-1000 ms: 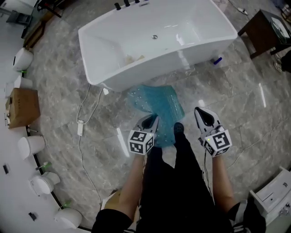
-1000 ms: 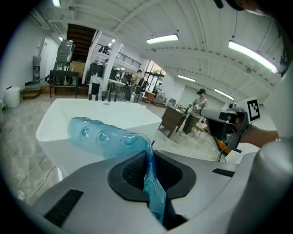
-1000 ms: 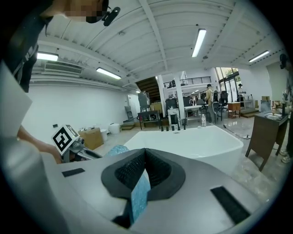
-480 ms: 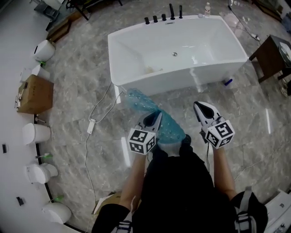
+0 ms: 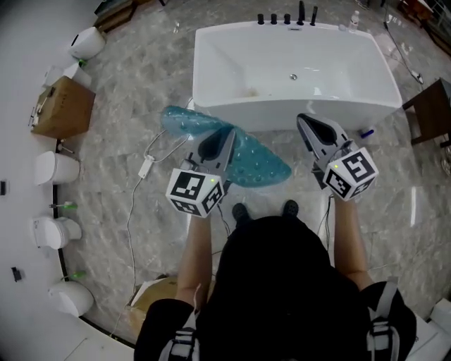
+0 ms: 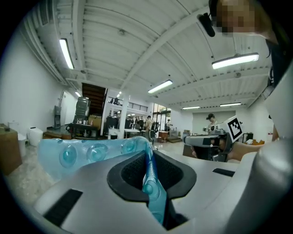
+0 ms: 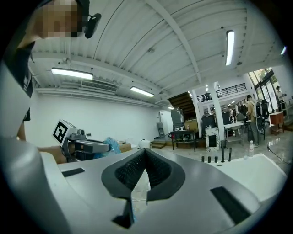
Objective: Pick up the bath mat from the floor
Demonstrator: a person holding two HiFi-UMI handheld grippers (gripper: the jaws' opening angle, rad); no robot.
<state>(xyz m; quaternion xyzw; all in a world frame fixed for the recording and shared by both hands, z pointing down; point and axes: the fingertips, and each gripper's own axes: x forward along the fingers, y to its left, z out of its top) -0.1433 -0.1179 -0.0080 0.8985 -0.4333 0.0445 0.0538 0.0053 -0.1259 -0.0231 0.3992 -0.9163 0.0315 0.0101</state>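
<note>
Two hand-held grippers: both raised in front of the person, each with a marker cube at its rear, well apart from one another.
Left gripper (image 5: 224,137): jaws clamped tight on a fold of the mat, which runs edge-on between the dark pads in the left gripper view.
Right gripper (image 5: 308,121): jaw tips pressed together, no mat between the pads; pointed toward the tub.
Bath mat (image 5: 257,162): translucent teal-blue rubber bath mat with round bubble-like suckers, held up by the left gripper and spread out from its jaws to both sides; one end up near the tub's left front corner, the other sagging toward the right, short of the right gripper. Contact of any edge with the floor: not readable.
Bathtub (image 5: 201,63): white rectangular freestanding bathtub just beyond the mat, a row of black taps (image 5: 285,17) on its far rim.
Floor (image 5: 134,106): grey marbled tiles, with a thin white cable (image 5: 141,183) trailing to the left of the mat.
Shoes (image 5: 240,211): dark pair, just below the mat in the head view.
Left wall: brown cardboard box (image 5: 63,109) and a line of white toilets (image 5: 53,168).
Right edge: dark wooden table (image 5: 431,109).
</note>
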